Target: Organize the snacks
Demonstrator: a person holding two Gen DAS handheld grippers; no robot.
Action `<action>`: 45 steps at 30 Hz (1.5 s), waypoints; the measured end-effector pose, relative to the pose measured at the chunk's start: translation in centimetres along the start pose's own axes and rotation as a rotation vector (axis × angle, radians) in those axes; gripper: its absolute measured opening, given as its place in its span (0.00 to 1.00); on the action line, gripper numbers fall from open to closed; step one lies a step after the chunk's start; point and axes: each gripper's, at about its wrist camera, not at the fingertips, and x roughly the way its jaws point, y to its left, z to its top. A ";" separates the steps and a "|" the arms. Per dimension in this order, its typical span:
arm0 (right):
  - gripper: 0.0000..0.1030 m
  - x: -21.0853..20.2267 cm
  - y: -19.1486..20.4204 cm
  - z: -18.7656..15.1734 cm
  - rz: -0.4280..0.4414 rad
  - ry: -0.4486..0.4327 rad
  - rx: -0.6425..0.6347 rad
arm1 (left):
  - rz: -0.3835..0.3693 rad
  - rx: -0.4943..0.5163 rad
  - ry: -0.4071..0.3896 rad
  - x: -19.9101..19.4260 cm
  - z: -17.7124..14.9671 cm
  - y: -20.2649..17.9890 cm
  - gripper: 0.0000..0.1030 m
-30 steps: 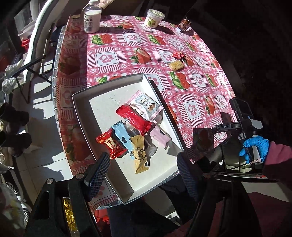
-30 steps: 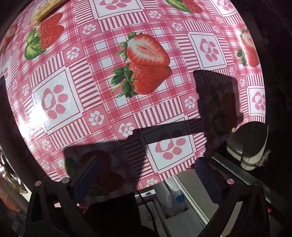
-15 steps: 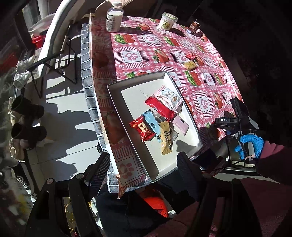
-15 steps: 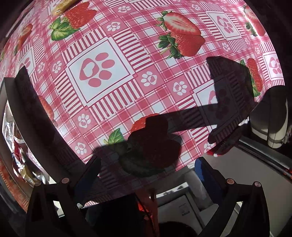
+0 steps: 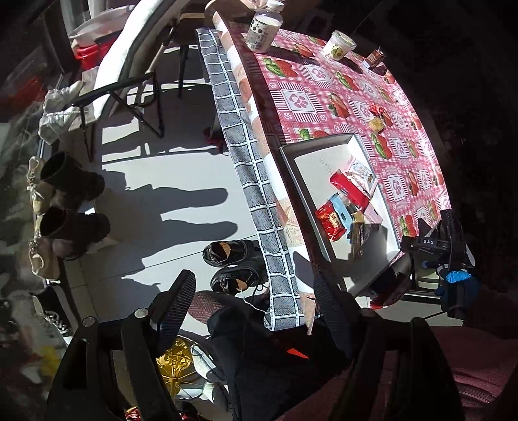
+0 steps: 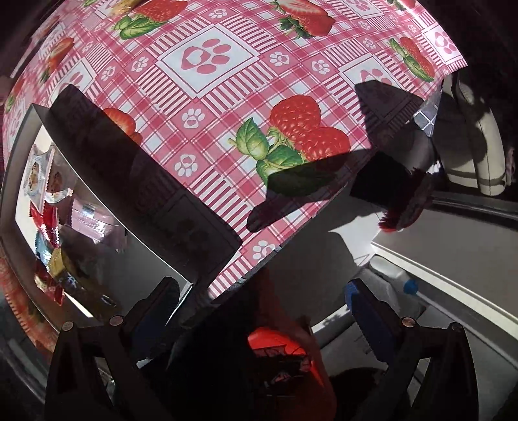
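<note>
Both grippers, left gripper (image 5: 255, 311) and right gripper (image 6: 262, 304), gape empty; tray (image 5: 301, 168) holds snacks (image 5: 348, 200), 2 wrappers (image 5: 377, 118) remain far.

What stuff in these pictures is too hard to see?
- Left wrist view: printing on the bottle label, too small.
- Left wrist view: snack packets at the tray's near end, in dark shadow.
- Right wrist view: most of the tray, cut off by the left edge.
- Right wrist view: orange thing below, partly hidden.
</note>
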 end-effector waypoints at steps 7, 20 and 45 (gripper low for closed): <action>1.00 2.4 -2.6 -0.3 0.045 0.068 0.061 | -0.047 0.038 0.040 0.8 0.4 1.0 0.77; 1.00 -3.4 -2.1 -8.3 -0.210 0.012 0.116 | -0.231 0.317 0.032 4.4 4.2 1.9 0.77; 1.00 -8.2 6.0 -10.0 -0.646 0.164 -0.274 | -0.264 0.360 -0.107 4.2 2.6 4.9 0.77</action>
